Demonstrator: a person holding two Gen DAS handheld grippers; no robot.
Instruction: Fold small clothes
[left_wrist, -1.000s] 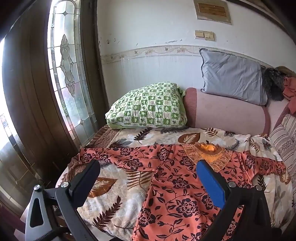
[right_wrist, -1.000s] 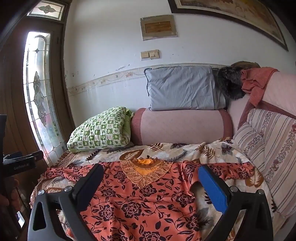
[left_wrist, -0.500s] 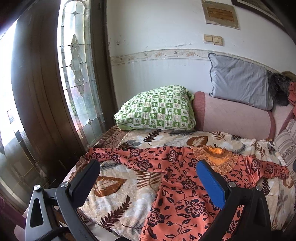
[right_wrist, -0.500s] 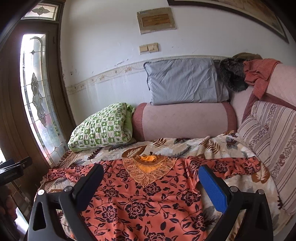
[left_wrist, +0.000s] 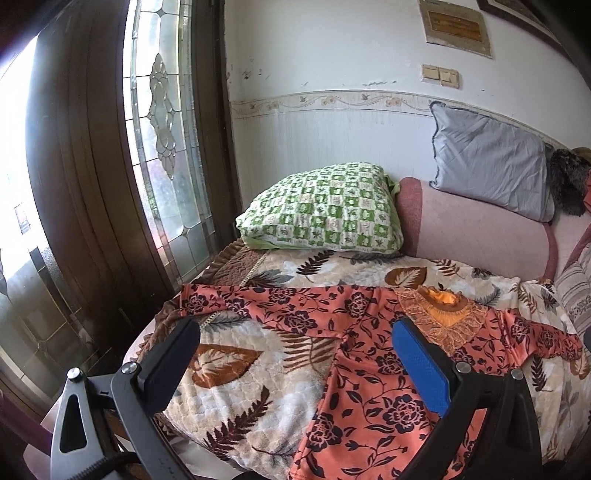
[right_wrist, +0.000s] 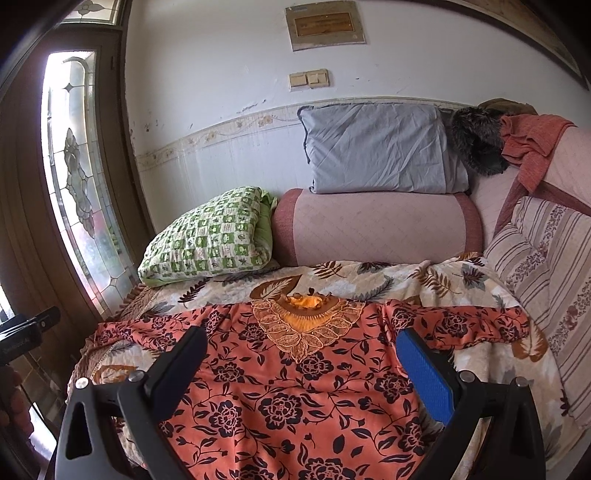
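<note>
The left tongs (left_wrist: 295, 343) have swung leftward toward the window (left_wrist: 166, 147); both they and the right tongs (right_wrist: 301, 345) hang spread, empty, above the flat blouse (right_wrist: 295, 387) on the blanket (left_wrist: 240, 369).

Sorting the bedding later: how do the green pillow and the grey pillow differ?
The green pillow is checked and lies on the leaf-print blanket; the grey pillow is plain, creased, and sits higher on the pink bolster, leaning against the wall. Both are rectangular and lie beyond the shirt.
</note>
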